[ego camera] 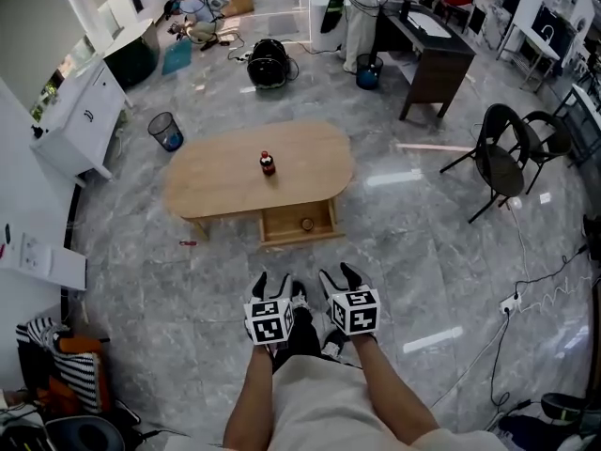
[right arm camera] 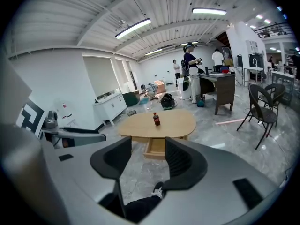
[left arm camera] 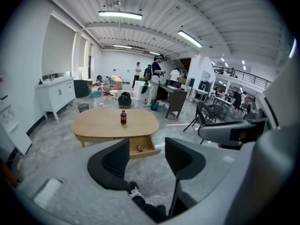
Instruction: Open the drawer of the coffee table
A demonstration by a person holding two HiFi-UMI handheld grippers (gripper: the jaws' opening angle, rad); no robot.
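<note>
The drawer (ego camera: 286,224) is out on the table (ego camera: 225,172) near side (small round thing (ego camera: 307,224) inside), left gripper (ego camera: 273,285) and right gripper (ego camera: 340,275) both spread, empty, well back: looks done, so just hold clear.

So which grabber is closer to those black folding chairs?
Right. The black folding chairs stand off to the right in the head view; the right gripper is on that side, the left gripper beyond it, farther away.

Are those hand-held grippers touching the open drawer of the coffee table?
Apart. The head view shows bare floor between the drawer and the left hand-held gripper and right hand-held gripper.
</note>
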